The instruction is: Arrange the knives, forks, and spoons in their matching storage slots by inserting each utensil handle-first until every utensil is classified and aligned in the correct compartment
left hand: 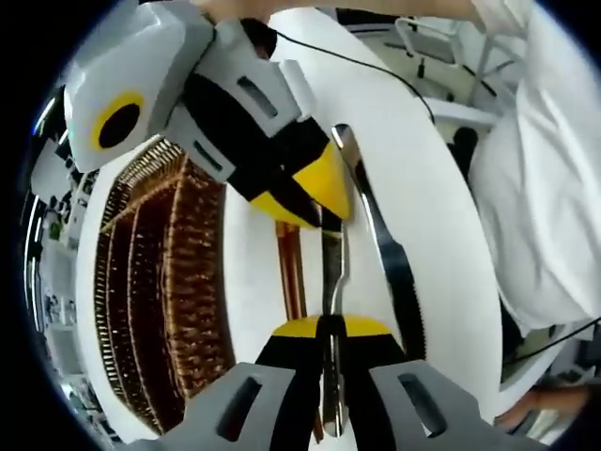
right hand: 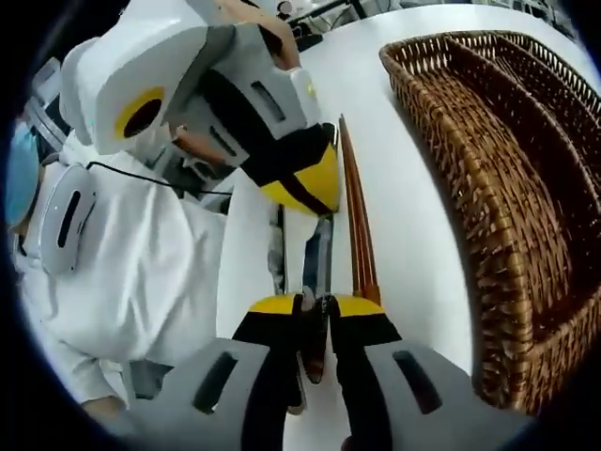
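1. In the left gripper view, my left claw (left hand: 331, 331) is pressed together on a silver utensil (left hand: 334, 272) that runs up between its yellow-tipped jaws; I cannot tell whether it is a fork, a spoon or a knife.
2. In the right gripper view, my right claw (right hand: 316, 305) pinches the other end of the same silver utensil (right hand: 315, 258), so both claws grip it above the white table (right hand: 413, 216).
3. Just beside it lie brown chopsticks (left hand: 290, 268), flat on the table.
4. On the other side lies a knife (left hand: 380, 235) with a serrated edge, apart from the held piece.
5. Further off stands the wicker basket (right hand: 470, 178), with long compartments side by side, near the chopsticks but not touching them.
6. A person in white clothing (left hand: 540, 188) stands at the table edge.
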The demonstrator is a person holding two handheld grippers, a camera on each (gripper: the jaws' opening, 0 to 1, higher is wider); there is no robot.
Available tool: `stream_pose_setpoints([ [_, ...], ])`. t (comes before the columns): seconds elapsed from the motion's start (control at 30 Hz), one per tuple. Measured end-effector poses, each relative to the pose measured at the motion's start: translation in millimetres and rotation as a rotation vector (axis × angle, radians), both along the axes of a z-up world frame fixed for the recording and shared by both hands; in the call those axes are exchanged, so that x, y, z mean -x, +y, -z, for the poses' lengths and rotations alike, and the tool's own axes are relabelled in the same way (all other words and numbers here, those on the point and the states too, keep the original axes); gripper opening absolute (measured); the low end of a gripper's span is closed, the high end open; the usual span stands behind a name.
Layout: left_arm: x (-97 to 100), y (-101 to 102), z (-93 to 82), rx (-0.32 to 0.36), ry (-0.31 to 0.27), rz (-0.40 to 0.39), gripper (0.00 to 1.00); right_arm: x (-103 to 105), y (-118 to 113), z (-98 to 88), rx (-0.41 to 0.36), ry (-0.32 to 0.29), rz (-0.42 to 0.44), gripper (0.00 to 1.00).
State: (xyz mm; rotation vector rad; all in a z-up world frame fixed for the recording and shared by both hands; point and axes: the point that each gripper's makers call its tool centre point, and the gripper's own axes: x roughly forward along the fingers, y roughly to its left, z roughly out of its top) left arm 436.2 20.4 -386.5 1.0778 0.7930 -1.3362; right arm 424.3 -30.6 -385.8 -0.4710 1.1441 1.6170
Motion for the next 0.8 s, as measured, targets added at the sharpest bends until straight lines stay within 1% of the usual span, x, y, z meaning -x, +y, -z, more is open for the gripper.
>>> stream_pose_setpoints([
  [0.03,-0.4,0.0,-0.1,0.004,0.01,-0.009,0.04,1.1,0.4,0.3,-0.004,-0.043,-0.017,0.14],
  [0.1,-0.4,-0.5,0.2,0.013,0.03,-0.017,0.04,3.5,0.2,0.5,0.004,-0.059,-0.014,0.14],
  [0.17,-0.3,-0.7,0.0,0.023,0.056,-0.041,0.04,4.3,-0.7,1.9,0.011,-0.115,-0.038,0.15],
  [0.2,-0.8,-0.9,0.3,0.024,0.057,-0.038,0.04,3.2,-0.3,1.8,0.01,-0.149,-0.04,0.16],
  [0.23,-0.8,-0.8,0.3,0.024,0.058,-0.039,0.04,2.6,0.5,1.6,0.005,-0.165,-0.048,0.16],
  [0.33,0.4,-1.6,0.8,0.029,0.073,-0.052,0.04,7.0,0.4,4.4,0.023,-0.283,-0.103,0.15],
  [0.4,0.1,-1.9,0.8,0.032,0.078,-0.059,0.04,7.7,-4.1,6.0,0.062,-0.338,-0.11,0.15],
  [0.43,0.1,-1.8,1.0,0.034,0.08,-0.063,0.04,5.6,-1.1,5.7,0.056,-0.38,-0.117,0.15],
  [0.47,0.1,-1.8,1.1,0.035,0.083,-0.067,0.04,5.4,0.0,4.9,0.054,-0.408,-0.128,0.14],
  [0.53,0.3,-1.5,0.5,0.041,0.095,-0.074,0.02,5.1,-1.3,6.4,0.063,-0.45,-0.14,0.13],
  [0.57,2.3,-3.1,-0.8,0.062,0.12,-0.08,0.02,7.6,-3.3,7.8,0.078,-0.474,-0.148,0.12],
  [0.6,4.0,-1.6,0.4,0.059,0.134,-0.091,0.02,8.1,-2.3,8.2,0.073,-0.491,-0.143,0.11],
  [0.63,3.7,-3.7,0.2,0.072,0.134,-0.089,0.02,9.2,-3.5,8.8,0.079,-0.496,-0.153,0.11],
  [0.67,3.8,-2.6,0.6,0.069,0.131,-0.09,0.02,0.0,-3.0,7.3,0.08,-0.531,-0.161,0.11],
  [0.73,4.3,-2.5,1.2,0.069,0.133,-0.092,0.02,2.8,-3.0,8.1,0.078,-0.54,-0.17,0.09],
  [0.77,5.1,-2.4,1.4,0.07,0.133,-0.093,0.02,2.3,-2.9,8.7,0.076,-0.566,-0.182,0.08],
  [0.8,5.7,-2.2,1.8,0.069,0.129,-0.093,0.02,1.1,-3.7,9.5,0.083,-0.577,-0.177,0.08],
])
